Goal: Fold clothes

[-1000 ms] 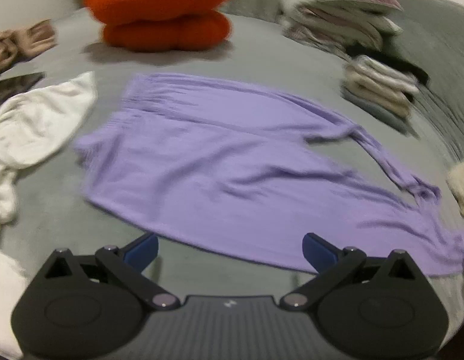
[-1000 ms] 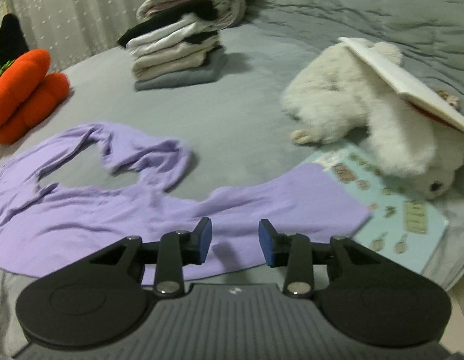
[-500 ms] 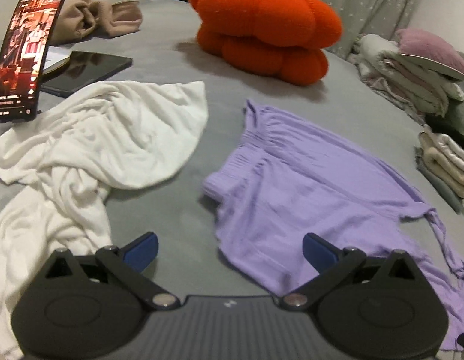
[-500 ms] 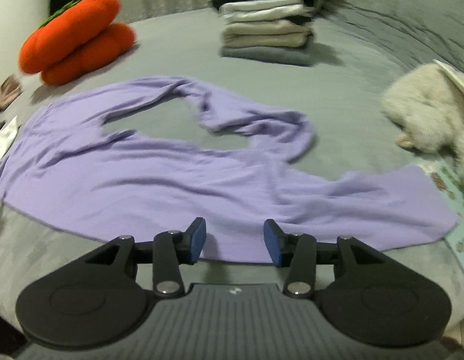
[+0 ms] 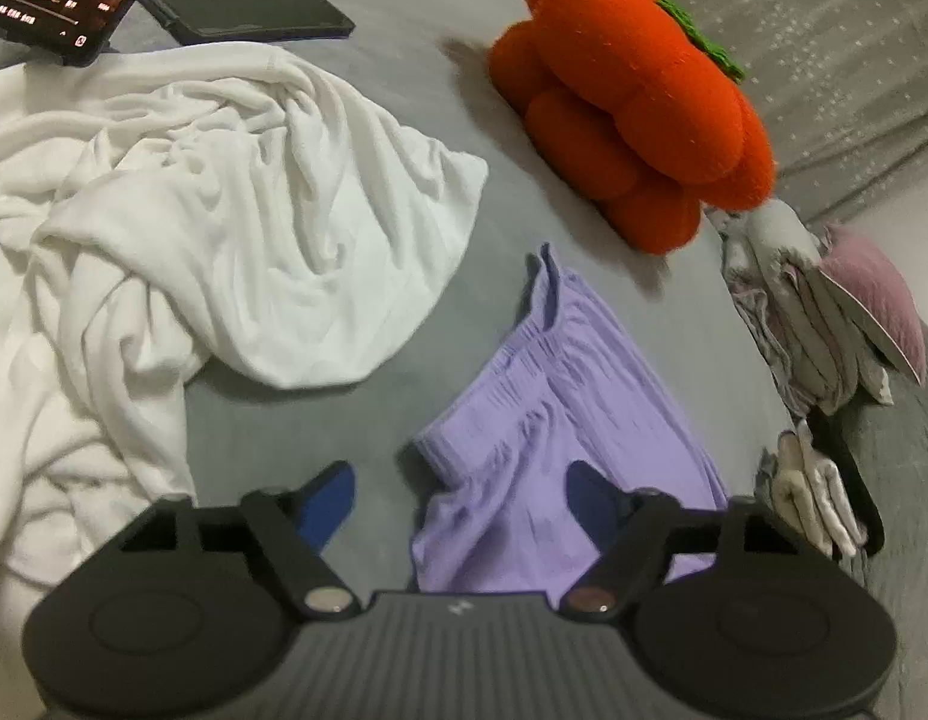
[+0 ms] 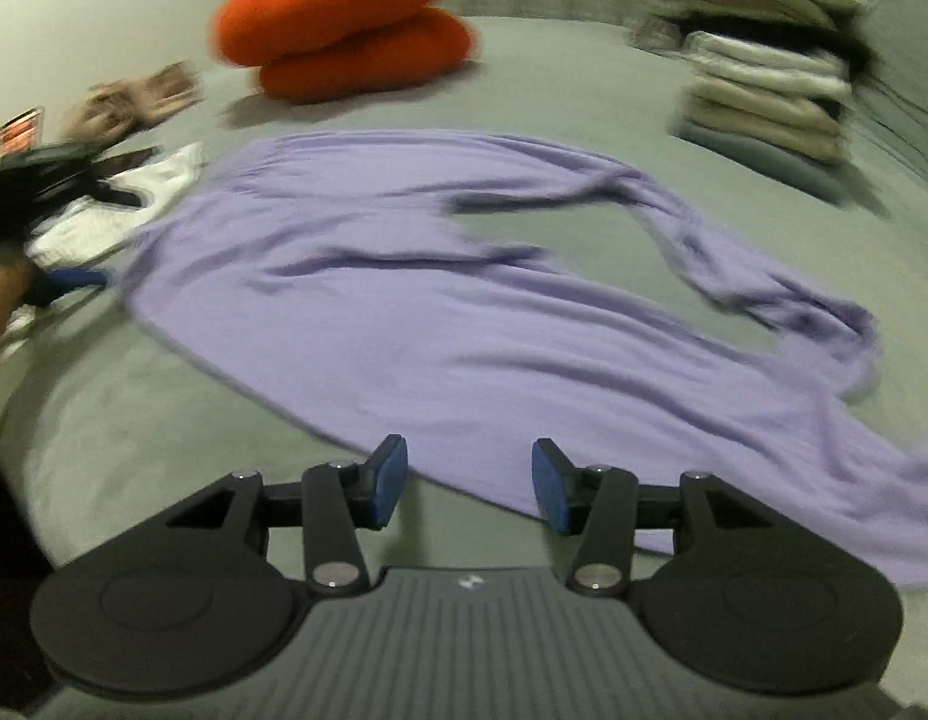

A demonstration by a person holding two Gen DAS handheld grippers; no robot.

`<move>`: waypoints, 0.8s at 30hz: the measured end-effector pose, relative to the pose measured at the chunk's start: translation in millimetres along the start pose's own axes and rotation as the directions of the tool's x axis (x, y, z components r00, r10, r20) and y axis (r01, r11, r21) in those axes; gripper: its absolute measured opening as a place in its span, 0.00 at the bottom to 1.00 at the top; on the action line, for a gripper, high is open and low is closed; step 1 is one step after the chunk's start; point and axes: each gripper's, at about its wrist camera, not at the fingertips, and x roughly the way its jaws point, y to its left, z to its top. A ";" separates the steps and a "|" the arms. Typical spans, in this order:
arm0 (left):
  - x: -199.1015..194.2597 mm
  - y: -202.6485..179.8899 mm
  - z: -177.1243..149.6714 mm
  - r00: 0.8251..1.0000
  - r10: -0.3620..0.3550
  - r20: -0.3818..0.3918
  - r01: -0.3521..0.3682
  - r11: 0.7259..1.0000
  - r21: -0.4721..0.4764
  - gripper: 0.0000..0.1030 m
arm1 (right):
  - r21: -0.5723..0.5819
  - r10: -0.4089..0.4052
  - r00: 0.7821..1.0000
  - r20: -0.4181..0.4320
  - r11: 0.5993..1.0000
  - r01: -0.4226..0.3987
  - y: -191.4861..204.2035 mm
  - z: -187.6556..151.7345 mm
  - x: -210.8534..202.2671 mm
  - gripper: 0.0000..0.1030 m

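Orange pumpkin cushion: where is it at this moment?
The orange pumpkin cushion lies at the far side of the grey bed, beyond the waistband end of the purple trousers; the right wrist view shows it upper left, the folded clothes stack upper right.

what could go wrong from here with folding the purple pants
The left gripper is open at the waistband corner of the purple pants, with the crumpled white garment close by; a wide grab might catch it too. The far pant leg lies curled and twisted, so folding now would likely trap wrinkles. The right gripper hovers open at the near edge and might pinch only one layer.
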 end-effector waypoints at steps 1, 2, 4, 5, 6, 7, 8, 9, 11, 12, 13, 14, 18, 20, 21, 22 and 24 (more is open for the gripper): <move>1.8 -0.9 0.4 1.000 0.005 0.003 -0.005 1.000 -0.006 0.62 | -0.032 0.032 0.999 0.005 0.999 -0.032 7.6 1.0 1.7 0.49; 3.5 -1.5 0.7 1.000 0.011 0.006 -0.011 1.000 -0.013 0.55 | -0.068 0.059 0.998 0.009 0.996 -0.058 15.4 1.9 3.8 0.49; 6.6 -2.1 1.1 1.000 0.025 0.011 -0.025 0.999 -0.026 0.42 | -0.146 0.093 0.996 0.016 0.985 -0.090 30.8 3.7 9.7 0.49; 8.1 -1.7 1.3 0.999 0.033 0.016 -0.032 0.999 -0.031 0.34 | -0.183 0.099 0.995 0.017 0.979 -0.094 37.5 4.9 13.9 0.49; 9.9 -1.1 1.5 0.999 0.039 0.021 -0.038 0.999 -0.036 0.23 | -0.219 0.104 0.994 0.017 0.971 -0.098 44.3 6.1 18.2 0.49; 10.8 -0.1 1.6 0.999 0.043 0.025 -0.042 0.998 -0.038 0.21 | -0.254 0.104 0.994 0.017 0.962 -0.096 50.5 7.3 22.9 0.49; 11.4 1.3 1.7 0.999 0.046 0.028 -0.045 0.998 -0.039 0.17 | -0.279 0.098 0.995 0.018 0.956 -0.089 54.9 8.3 26.2 0.47; 11.9 2.6 1.8 0.998 0.049 0.032 -0.048 0.998 -0.040 0.11 | -0.293 0.093 0.995 0.019 0.953 -0.083 57.7 9.2 27.4 0.43; 11.2 3.8 0.9 0.997 0.056 0.055 -0.055 0.998 -0.034 0.06 | -0.320 0.082 0.996 0.022 0.945 -0.071 63.4 11.0 29.8 0.32; 9.5 4.5 0.2 0.996 0.060 0.071 -0.058 0.998 -0.035 0.05 | -0.334 0.077 0.997 0.023 0.940 -0.065 66.2 11.8 31.0 0.17; 7.3 5.1 0.4 0.993 0.069 0.091 -0.066 0.997 -0.034 0.05 | -0.347 0.071 0.997 0.025 0.936 -0.058 69.0 12.7 32.2 0.04; 3.9 4.9 0.4 0.990 0.083 0.117 -0.080 0.996 -0.027 0.05 | -0.361 0.066 0.997 0.027 0.931 -0.052 71.8 13.6 33.4 0.01; -12.2 5.0 2.1 0.976 0.112 0.186 -0.115 0.993 0.006 0.05 | -0.414 0.045 0.998 0.034 0.910 -0.027 83.0 17.1 38.2 0.01; -20.5 4.5 2.9 0.969 0.123 0.215 -0.132 0.991 0.027 0.05 | -0.412 0.051 0.998 0.027 0.910 -0.036 85.3 18.4 34.0 0.01; -24.4 4.0 3.1 0.965 0.130 0.228 -0.143 0.989 0.040 0.05 | -0.406 0.060 0.998 0.022 0.913 -0.046 85.8 18.9 30.4 0.01; -28.6 3.7 3.4 0.960 0.139 0.243 -0.156 0.986 0.051 0.05 | -0.400 0.073 0.997 0.017 0.914 -0.060 86.3 19.6 26.5 0.01; -35.4 5.0 4.1 0.950 0.161 0.268 -0.183 0.981 0.058 0.05 | -0.389 0.104 0.995 0.007 0.916 -0.093 87.8 21.7 20.2 0.01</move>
